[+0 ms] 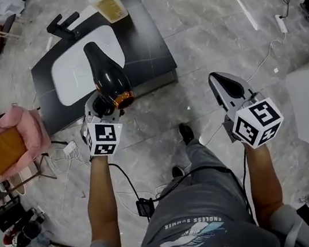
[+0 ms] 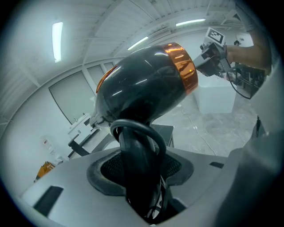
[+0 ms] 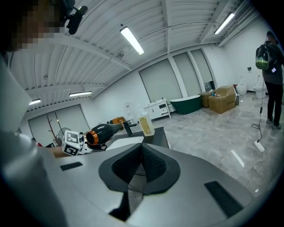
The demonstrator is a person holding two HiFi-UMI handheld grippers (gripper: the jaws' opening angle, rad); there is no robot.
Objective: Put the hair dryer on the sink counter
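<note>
free: sink counter [image 1: 151, 45] right of basin [image 1: 70, 69] — bare | obstacles: bottle [image 1: 106, 2] at far corner, faucet [image 1: 63, 25] beyond basin

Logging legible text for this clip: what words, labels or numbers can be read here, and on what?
"ENDLESS SUMMER": on the person's shirt, upside down in the head view.
"WEST COAST": same shirt, larger print; one letter of the second word is unclear.
Bottle: no legible label.
Marker cubes: square patterns only, no letters.
</note>
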